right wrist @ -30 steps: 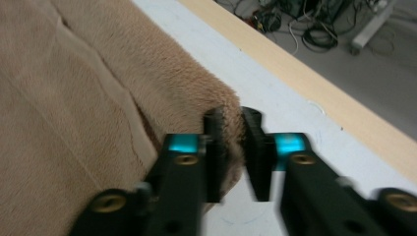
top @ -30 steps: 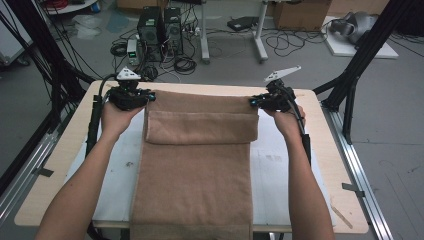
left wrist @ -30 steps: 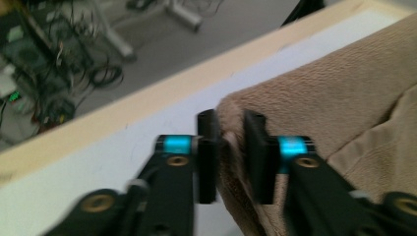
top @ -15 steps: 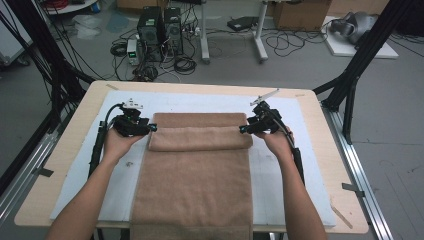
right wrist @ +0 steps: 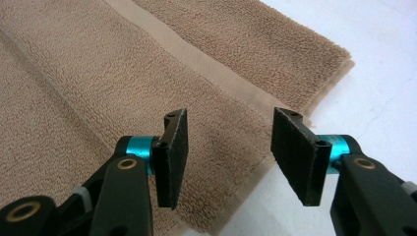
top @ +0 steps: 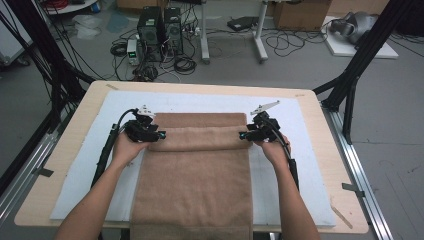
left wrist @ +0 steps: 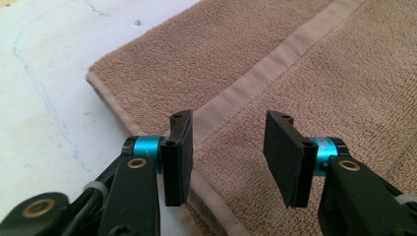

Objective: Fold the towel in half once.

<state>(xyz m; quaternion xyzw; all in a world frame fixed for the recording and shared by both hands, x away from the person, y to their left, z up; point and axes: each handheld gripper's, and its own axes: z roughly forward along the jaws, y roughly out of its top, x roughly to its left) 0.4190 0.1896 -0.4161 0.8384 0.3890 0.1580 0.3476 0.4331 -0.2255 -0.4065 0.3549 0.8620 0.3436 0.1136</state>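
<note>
both grippers, left (top: 161,135) and right (top: 242,135), had just spread apart, empty, at the towel's (top: 195,175) nine and three o'clock.

Tan towel (top: 195,170), white mat (top: 90,165)

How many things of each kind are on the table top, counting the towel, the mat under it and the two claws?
Brown towel: 1
White mat: 1
Claws: 2, the left claw and the right claw, both open over the towel's folded edge
Total: 4
</note>
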